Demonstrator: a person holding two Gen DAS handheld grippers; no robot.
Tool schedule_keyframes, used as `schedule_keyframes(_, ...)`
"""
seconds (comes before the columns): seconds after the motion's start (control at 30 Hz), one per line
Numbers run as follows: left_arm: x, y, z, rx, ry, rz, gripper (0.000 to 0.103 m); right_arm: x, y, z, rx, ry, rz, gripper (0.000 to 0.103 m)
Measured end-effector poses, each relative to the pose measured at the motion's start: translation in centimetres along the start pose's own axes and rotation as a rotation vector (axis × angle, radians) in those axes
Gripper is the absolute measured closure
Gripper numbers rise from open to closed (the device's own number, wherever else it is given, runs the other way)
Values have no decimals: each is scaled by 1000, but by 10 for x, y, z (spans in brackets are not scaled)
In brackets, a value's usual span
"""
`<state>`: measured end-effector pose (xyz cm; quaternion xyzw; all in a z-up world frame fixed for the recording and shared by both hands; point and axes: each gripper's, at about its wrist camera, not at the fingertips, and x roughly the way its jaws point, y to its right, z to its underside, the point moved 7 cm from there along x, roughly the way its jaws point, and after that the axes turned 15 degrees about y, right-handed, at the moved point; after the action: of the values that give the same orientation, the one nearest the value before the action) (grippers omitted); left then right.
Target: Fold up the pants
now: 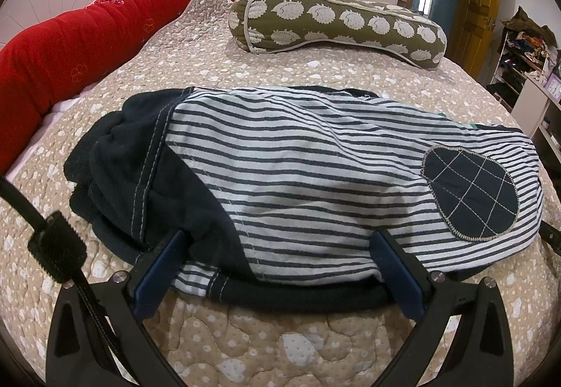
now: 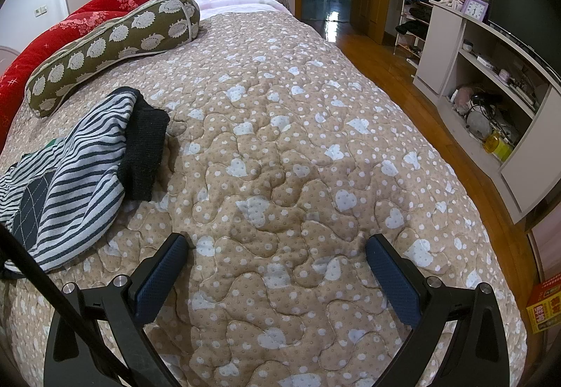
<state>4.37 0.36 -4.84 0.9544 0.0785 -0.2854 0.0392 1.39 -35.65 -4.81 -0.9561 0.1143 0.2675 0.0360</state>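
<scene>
In the left wrist view I see my left gripper (image 1: 280, 243) at the bottom centre with its fingers spread wide, released, their tips touching the near edge of the striped pants (image 1: 298, 173), which lie folded in a bundle across the middle of the frame on the beige quilt (image 1: 245, 345), with the olive pillow (image 1: 336, 22) and the red bolster (image 1: 87, 26) behind them in the upper part. In the right wrist view my right gripper (image 2: 278, 246) is also at the bottom centre, fingers wide apart and holding nothing above the bare quilt, while the pants stay at the left edge of the frame, well apart from it, and the shelf unit (image 2: 491, 85) stands at the right.
</scene>
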Motion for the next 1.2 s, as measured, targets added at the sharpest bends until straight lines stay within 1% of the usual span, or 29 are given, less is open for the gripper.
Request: schedule_keyframes(1.2, 0, 2, -1, -4, 3, 3, 0, 0, 0, 0, 0, 0, 0, 0)
